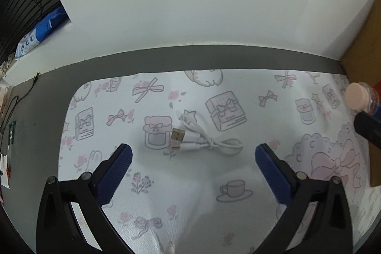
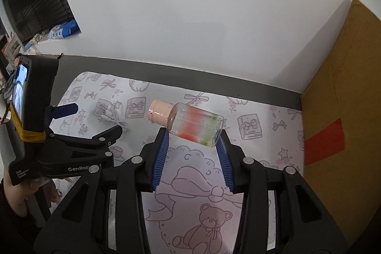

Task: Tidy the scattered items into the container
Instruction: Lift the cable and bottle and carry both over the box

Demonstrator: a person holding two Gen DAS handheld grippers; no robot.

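Observation:
A coiled white USB cable (image 1: pixel 202 137) lies on the patterned mat, just ahead of my open left gripper (image 1: pixel 193 150), which hovers above it, empty. The cable also shows in the right wrist view (image 2: pixel 112 117). My right gripper (image 2: pixel 194 135) is shut on a clear bottle (image 2: pixel 197 123) with a pink cap (image 2: pixel 158 111), held sideways above the mat. The bottle's cap shows at the right edge of the left wrist view (image 1: pixel 358 99). A brown cardboard box (image 2: pixel 338 116) stands to the right.
The white mat with pink drawings (image 1: pixel 190 194) covers a grey table (image 1: pixel 40 135) against a white wall. The left gripper body (image 2: pixel 71 146) shows in the right wrist view. Clutter and cords lie at the far left table edge (image 1: pixel 9 111).

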